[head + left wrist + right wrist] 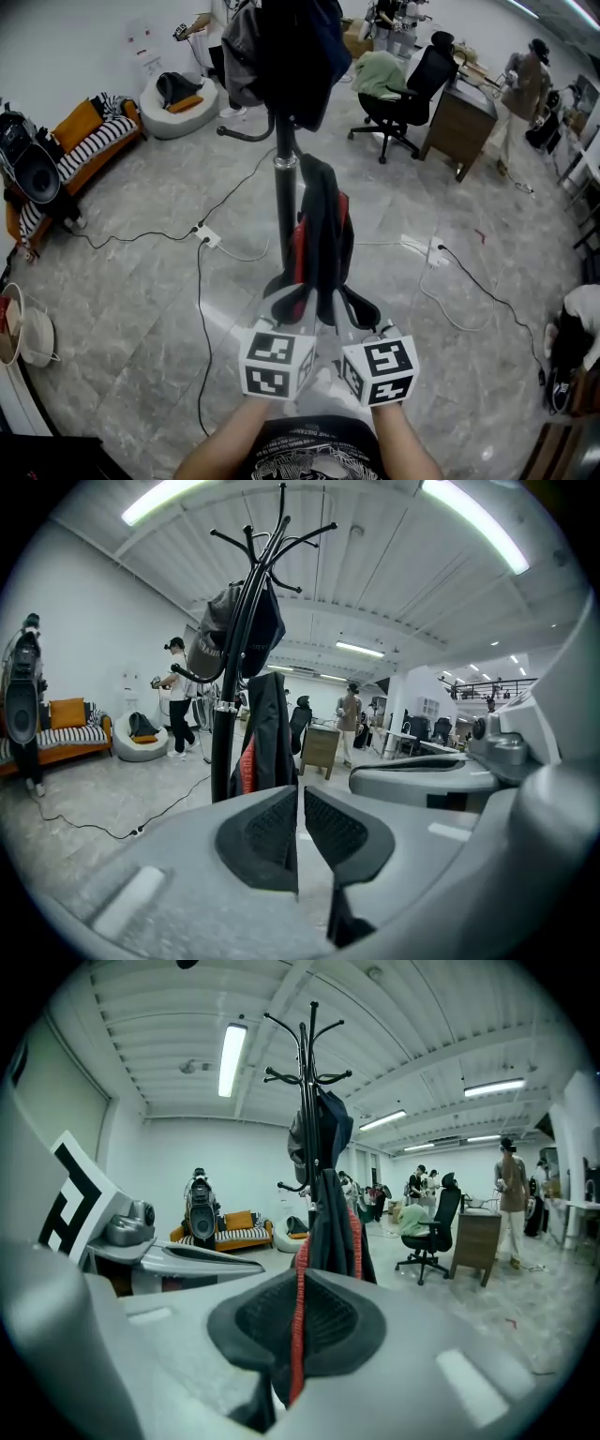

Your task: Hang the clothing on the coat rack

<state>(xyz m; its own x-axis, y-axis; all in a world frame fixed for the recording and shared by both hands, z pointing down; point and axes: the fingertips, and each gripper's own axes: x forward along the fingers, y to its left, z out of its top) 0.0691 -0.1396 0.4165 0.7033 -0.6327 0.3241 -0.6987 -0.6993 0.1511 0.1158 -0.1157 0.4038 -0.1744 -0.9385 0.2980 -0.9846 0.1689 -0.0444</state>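
Observation:
The black coat rack (pixel 286 187) stands straight ahead, dark clothes bunched on its top hooks (pixel 286 52). A black garment with red trim (pixel 323 230) hangs lower down against the pole. My right gripper (pixel 349 305) is shut on a red strip of that garment (pixel 298 1316), which runs down between its pads from the cloth (pixel 333 1227) close in front. Beside it, my left gripper (pixel 292 302) has its pads nearly together (pixel 298 803) with only a thin slit and nothing showing between them. In the left gripper view the garment (pixel 267 733) hangs a little way ahead, by the rack pole (pixel 230 696).
Cables (pixel 200 281) and a power strip (pixel 208 236) lie on the marble floor left of the rack, another strip (pixel 433 251) to the right. An office chair (pixel 408 94), a desk (pixel 459 117) and a person (pixel 525 84) are at the back right; a sofa (pixel 89 141) and a speaker (pixel 33 169) at the left.

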